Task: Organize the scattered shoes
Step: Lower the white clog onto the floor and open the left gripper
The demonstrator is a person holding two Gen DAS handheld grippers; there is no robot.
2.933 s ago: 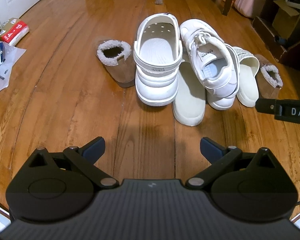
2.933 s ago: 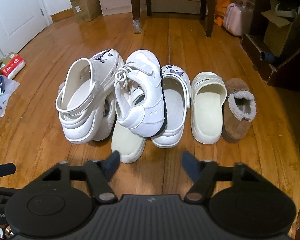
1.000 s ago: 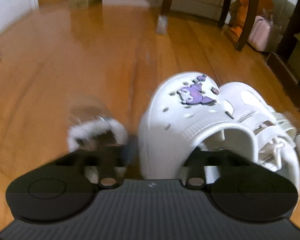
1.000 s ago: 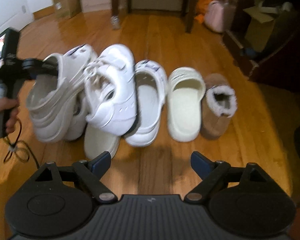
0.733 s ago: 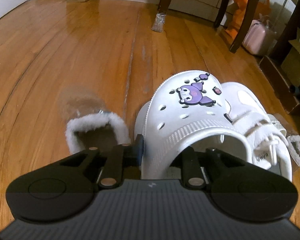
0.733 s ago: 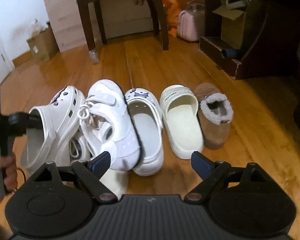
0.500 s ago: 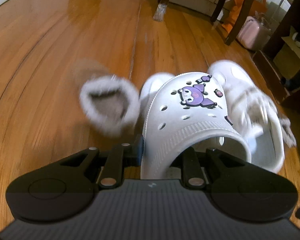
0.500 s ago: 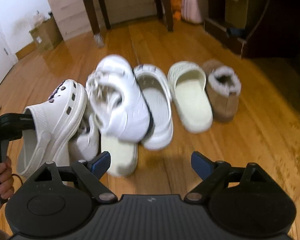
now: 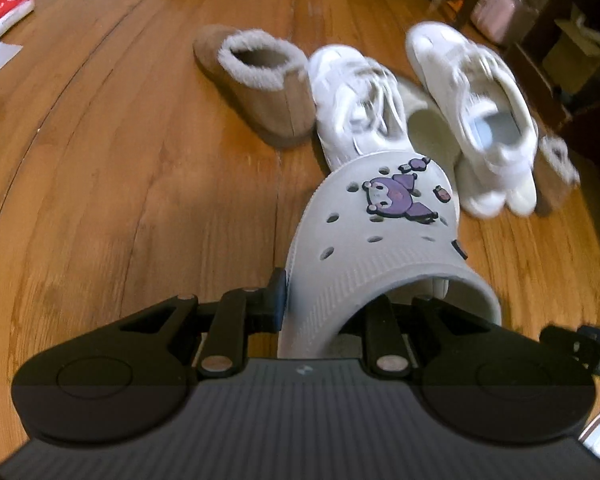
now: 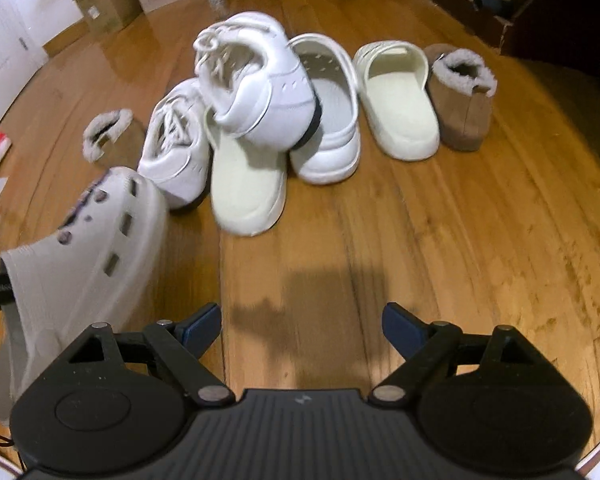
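The white clog [image 9: 384, 240] with a purple charm [image 9: 398, 198] hangs above the wood floor [image 9: 120, 168], pinched at its heel rim by the left gripper [image 9: 332, 304]; beyond lie sneakers [image 10: 256, 92] and slippers; the right gripper [image 10: 302, 326] is spread, holding nothing.

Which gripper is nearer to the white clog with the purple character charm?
Left. The left gripper is clamped on the white clog, lifted off the wooden floor. The right gripper is open beside it, not touching.

Both wrist cams low, fwd over floor [image 9: 140, 184]; share shoe cluster, clog [image 10: 88, 248].
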